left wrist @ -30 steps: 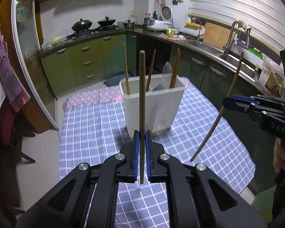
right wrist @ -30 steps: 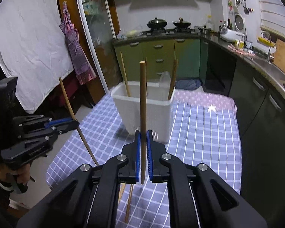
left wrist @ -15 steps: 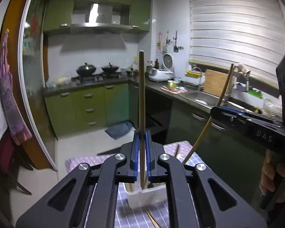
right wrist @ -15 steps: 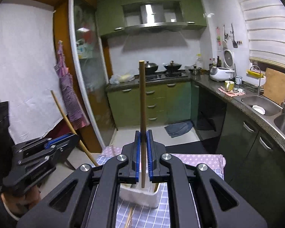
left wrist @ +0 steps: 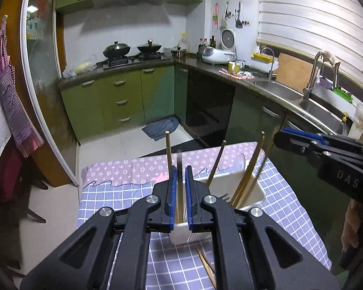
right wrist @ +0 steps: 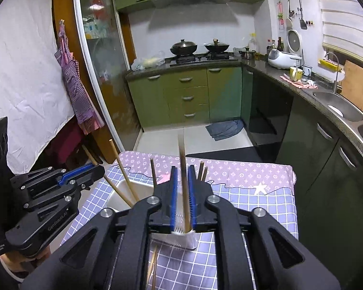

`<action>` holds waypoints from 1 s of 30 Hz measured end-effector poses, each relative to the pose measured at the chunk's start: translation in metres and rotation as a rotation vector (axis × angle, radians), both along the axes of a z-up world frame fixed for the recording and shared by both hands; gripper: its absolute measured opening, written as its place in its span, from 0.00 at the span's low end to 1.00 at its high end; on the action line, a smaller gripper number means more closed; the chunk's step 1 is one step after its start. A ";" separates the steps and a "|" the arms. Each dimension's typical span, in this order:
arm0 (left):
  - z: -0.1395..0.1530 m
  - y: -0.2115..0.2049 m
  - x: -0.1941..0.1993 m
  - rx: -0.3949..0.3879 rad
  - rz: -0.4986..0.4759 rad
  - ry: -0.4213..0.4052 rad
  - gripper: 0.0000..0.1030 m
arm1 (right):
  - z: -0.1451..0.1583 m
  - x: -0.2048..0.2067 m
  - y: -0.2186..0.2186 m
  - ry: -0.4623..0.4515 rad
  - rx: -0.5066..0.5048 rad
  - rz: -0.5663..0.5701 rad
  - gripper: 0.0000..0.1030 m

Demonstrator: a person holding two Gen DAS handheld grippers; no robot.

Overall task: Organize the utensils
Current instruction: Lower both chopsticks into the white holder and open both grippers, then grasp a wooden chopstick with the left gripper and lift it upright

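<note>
Placing step: two chopsticks lowered into the white holder (left wrist: 259, 193)
Left gripper (left wrist: 179, 174) clenched on left chopstick (left wrist: 179, 200); right gripper (right wrist: 182, 171) jaws just opening, right chopstick (right wrist: 182, 149) loose and tilted between them, tip in holder. Next, probably: release left, lift both clear. Against half a second ago: both sticks sunk lower

Smeared by motion, the thin chopstick (left wrist: 179, 188) between the closed pads of the left gripper (left wrist: 179, 170), lower end impossible to make out. Likewise blurred, the tilted chopstick (right wrist: 184, 193) standing loose between jaws of the right gripper (right wrist: 181, 169) that have just been opening. Near wall of the white holder (left wrist: 254, 191) mostly masked by black fingers. Loose chopsticks (left wrist: 207, 265) on the cloth cut short by the gripper body. Hand (left wrist: 353, 227) cropped at the right edge.
</note>
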State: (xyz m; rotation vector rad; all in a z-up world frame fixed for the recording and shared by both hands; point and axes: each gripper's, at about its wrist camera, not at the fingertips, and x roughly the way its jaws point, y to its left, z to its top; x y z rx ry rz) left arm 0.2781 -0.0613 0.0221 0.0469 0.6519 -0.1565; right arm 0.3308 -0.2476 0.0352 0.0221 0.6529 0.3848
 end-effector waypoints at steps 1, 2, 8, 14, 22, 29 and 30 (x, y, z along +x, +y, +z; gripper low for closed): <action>0.002 0.000 -0.003 0.004 -0.001 0.000 0.07 | 0.002 -0.001 0.000 -0.004 0.000 0.002 0.13; 0.005 -0.001 -0.008 0.012 0.001 0.001 0.07 | 0.005 -0.005 0.000 -0.010 0.002 0.007 0.13; 0.006 0.003 -0.032 0.000 -0.014 0.083 0.10 | 0.023 -0.050 -0.012 -0.047 0.012 0.032 0.23; -0.057 0.009 -0.056 -0.036 -0.046 0.374 0.10 | -0.033 -0.088 -0.028 0.105 -0.076 0.060 0.25; -0.153 -0.014 -0.051 -0.029 -0.050 0.681 0.10 | -0.152 -0.094 -0.048 0.360 -0.162 0.042 0.26; -0.179 -0.036 -0.034 -0.034 0.013 0.761 0.10 | -0.184 -0.096 -0.059 0.413 -0.143 0.039 0.26; -0.181 -0.038 -0.032 -0.031 0.018 0.770 0.10 | -0.184 -0.095 -0.060 0.415 -0.140 0.039 0.26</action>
